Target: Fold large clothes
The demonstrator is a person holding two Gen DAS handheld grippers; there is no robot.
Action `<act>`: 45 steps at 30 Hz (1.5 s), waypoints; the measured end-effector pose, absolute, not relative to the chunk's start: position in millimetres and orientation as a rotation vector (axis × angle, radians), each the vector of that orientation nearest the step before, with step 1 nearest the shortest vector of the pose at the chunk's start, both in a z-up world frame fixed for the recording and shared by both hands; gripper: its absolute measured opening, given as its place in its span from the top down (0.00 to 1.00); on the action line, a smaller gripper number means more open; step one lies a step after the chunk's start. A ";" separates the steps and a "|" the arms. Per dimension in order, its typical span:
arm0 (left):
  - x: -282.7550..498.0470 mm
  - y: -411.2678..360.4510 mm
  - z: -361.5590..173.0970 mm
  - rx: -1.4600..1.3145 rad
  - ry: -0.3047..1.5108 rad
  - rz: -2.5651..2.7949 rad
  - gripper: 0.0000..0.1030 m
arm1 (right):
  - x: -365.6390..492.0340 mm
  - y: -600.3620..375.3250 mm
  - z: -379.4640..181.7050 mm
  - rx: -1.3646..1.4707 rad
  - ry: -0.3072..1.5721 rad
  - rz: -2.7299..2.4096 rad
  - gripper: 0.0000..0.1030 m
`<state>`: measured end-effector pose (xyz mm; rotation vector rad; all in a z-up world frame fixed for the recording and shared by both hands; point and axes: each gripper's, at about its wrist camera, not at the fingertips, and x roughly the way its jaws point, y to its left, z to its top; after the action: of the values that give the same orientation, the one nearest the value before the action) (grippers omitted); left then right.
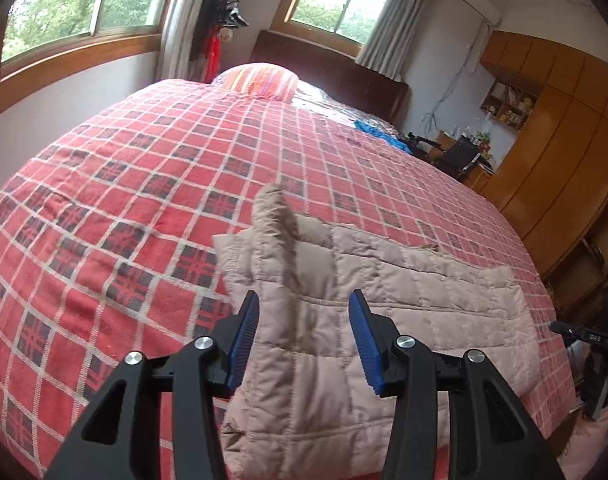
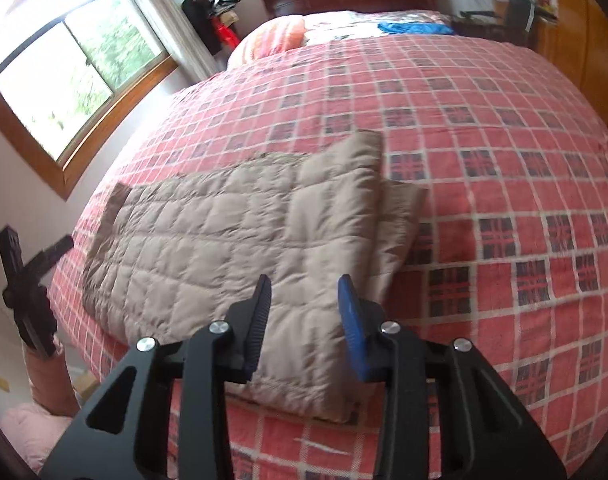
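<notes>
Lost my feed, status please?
Left tool open, empty. Right tool open, empty. Quilted jacket folded on bedspread. Nothing in the way.

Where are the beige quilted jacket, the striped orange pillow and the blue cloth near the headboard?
beige quilted jacket [image 2: 223, 240]: right wrist view, middle of its folded quilted top panel.
striped orange pillow [image 1: 259, 80]: left wrist view, centre of its striped face.
blue cloth [image 2: 414, 28]: right wrist view, middle of the crumpled heap.

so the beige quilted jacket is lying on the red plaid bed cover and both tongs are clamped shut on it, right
Not quite. The beige quilted jacket does lie on the red plaid bed cover, but neither pair is clamped on it. The left tongs in the left wrist view and the right tongs in the right wrist view both stand open above the fabric, gripping nothing.
</notes>
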<state>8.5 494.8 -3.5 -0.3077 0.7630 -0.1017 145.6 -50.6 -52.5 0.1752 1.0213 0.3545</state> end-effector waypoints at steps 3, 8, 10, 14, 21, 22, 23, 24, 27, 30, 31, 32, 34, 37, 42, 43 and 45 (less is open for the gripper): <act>1.7 473.3 -4.5 -0.260 0.779 -0.145 0.53 | 144.3 -34.3 -60.2 0.127 1.058 0.359 0.70; 1.3 453.4 -27.8 -0.168 0.839 -0.130 0.53 | 147.9 -36.3 -88.0 0.099 1.142 0.301 0.76; 3.7 455.7 -42.5 -0.168 0.869 -0.113 0.53 | 148.8 -44.5 -103.1 0.111 1.175 0.294 0.81; 5.7 463.7 -64.9 -0.191 0.906 -0.114 0.53 | 155.8 -47.7 -128.0 0.139 1.223 0.296 0.88; 2.2 465.7 -59.2 -0.186 0.903 -0.107 0.52 | 157.4 -42.2 -109.4 0.079 1.222 0.282 0.83; 0.7 467.8 -52.2 -0.197 0.892 -0.106 0.50 | 156.4 -39.6 -100.3 0.063 1.207 0.288 0.82; -1.6 471.4 -43.8 -0.205 0.872 -0.098 0.45 | 156.0 -36.5 -92.2 0.052 1.194 0.295 0.82; -2.5 475.2 -35.9 -0.204 0.855 -0.081 0.39 | 156.0 -34.1 -83.4 0.046 1.182 0.305 0.82; 0.8 484.7 -21.9 -0.186 0.837 -0.028 0.37 | 162.2 -29.7 -69.1 0.013 1.174 0.300 0.82; 14.0 493.8 -23.6 -0.171 0.878 0.033 0.35 | 173.9 -27.1 -66.2 -0.011 1.190 0.290 0.82; 17.9 497.0 -25.6 -0.171 0.888 0.045 0.35 | 178.9 -26.9 -67.9 -0.010 1.206 0.292 0.82; 21.8 500.8 -28.2 -0.175 0.901 0.056 0.35 | 183.7 -26.8 -70.9 -0.011 1.223 0.293 0.82; 28.3 508.4 -33.7 -0.190 0.926 0.051 0.34 | 192.5 -29.7 -77.5 -0.007 1.254 0.284 0.82; 38.6 513.9 -42.6 -0.215 0.956 0.044 0.34 | 200.3 -29.5 -90.2 0.001 1.290 0.278 0.83; 54.9 515.9 -60.8 -0.223 1.016 0.034 0.29 | 207.6 -29.8 -115.2 0.020 1.340 0.281 0.86; 56.4 517.4 -64.8 -0.227 1.023 0.039 0.28 | 209.0 -30.2 -119.2 0.024 1.345 0.285 0.86; 56.2 521.0 -71.8 -0.250 1.034 0.029 0.25 | 211.2 -32.3 -126.7 0.041 1.353 0.296 0.87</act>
<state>56.2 521.0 -71.8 -0.2504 1.0335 0.0287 211.2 -32.3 -126.7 0.0407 1.3530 0.2964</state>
